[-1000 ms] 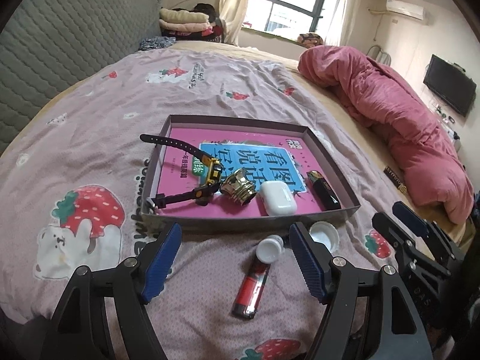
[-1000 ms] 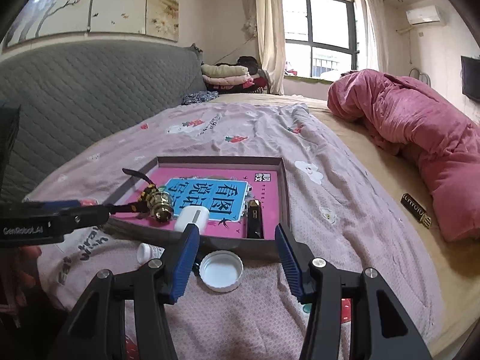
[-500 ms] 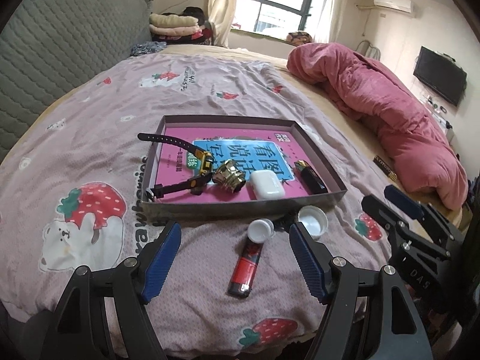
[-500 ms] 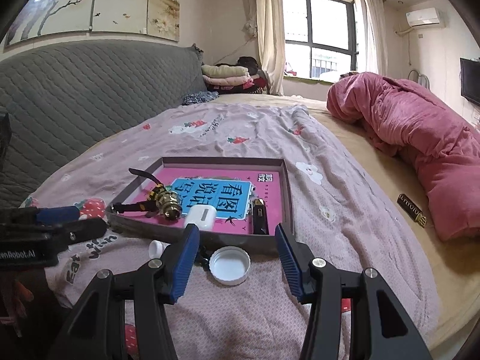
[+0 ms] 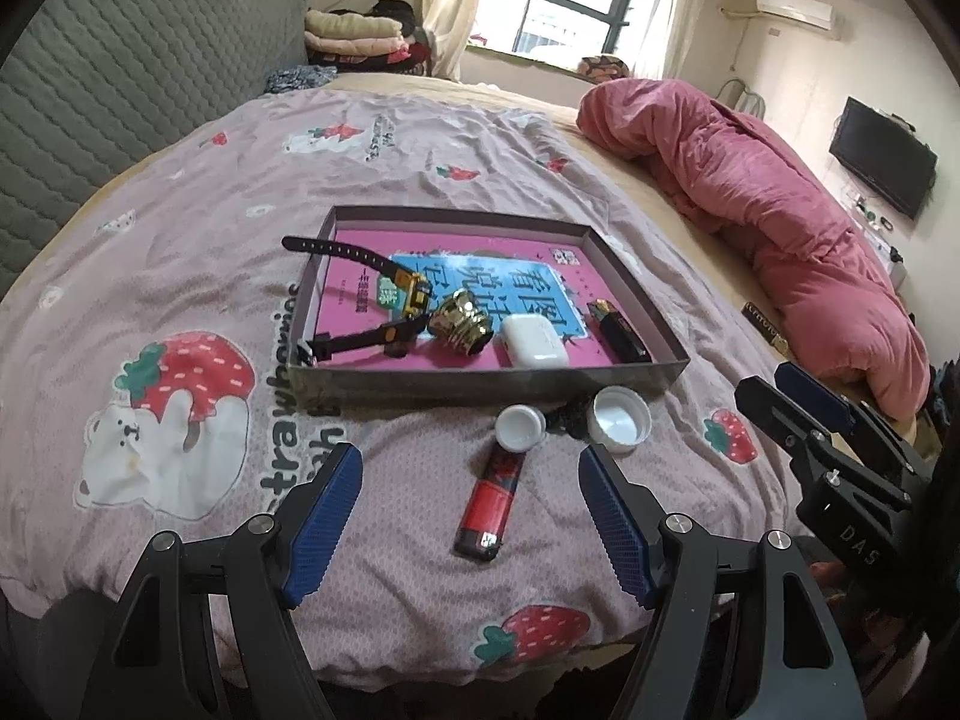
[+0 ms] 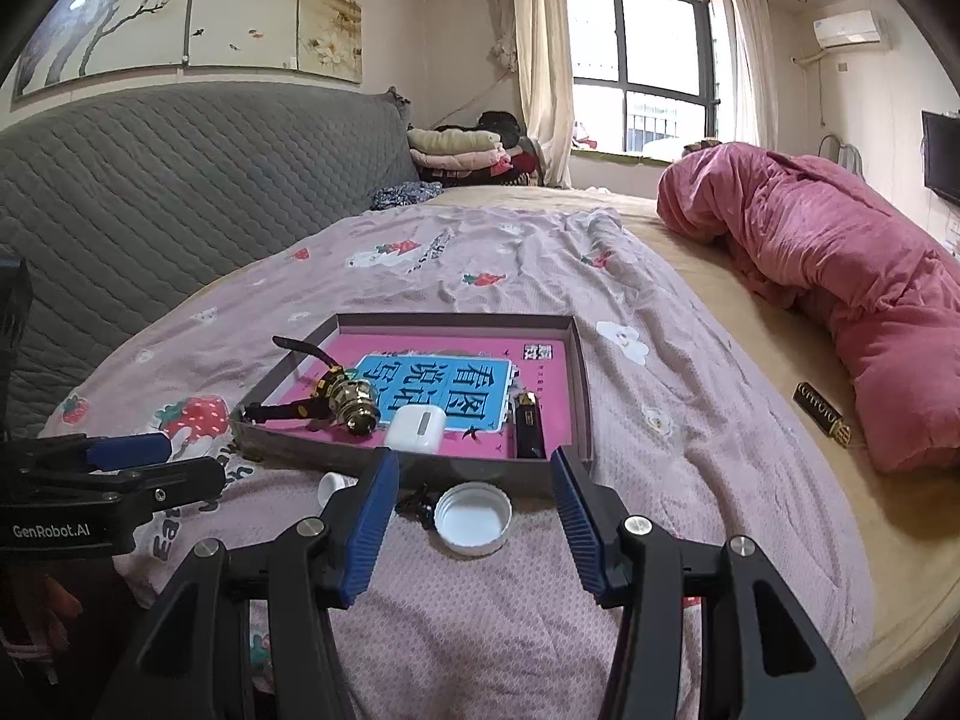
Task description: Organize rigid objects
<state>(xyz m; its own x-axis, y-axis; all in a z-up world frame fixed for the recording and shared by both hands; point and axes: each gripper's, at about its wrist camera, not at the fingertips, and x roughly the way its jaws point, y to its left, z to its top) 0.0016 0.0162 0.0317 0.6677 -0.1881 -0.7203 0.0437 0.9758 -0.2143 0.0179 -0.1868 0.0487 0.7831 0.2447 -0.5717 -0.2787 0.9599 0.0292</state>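
A shallow grey tray (image 5: 486, 383) (image 6: 480, 467) with a pink book lining sits on the bed. In it lie a black and yellow watch (image 5: 384, 288), a gold knob (image 5: 461, 324) (image 6: 358, 412), a white earbud case (image 5: 534, 341) (image 6: 415, 429) and a black lighter (image 5: 621, 333) (image 6: 529, 427). In front of the tray lie a red lighter (image 5: 493, 498), a small white cap (image 5: 519, 427), a larger white cap (image 5: 621, 417) (image 6: 473, 517) and a small black object (image 5: 567, 420). My left gripper (image 5: 471, 522) is open above the red lighter. My right gripper (image 6: 474, 522) is open above the larger cap.
A pink quilt (image 5: 762, 210) (image 6: 840, 276) lies bunched at the right. A dark slim box (image 6: 821, 414) lies on the tan sheet beside it. A grey padded headboard (image 6: 180, 192) runs along the left. The bed's near edge is just below the grippers.
Both grippers have drawn back and up from the tray; the tray and loose items look farther off. Both stay open. Nothing on the bed has moved.
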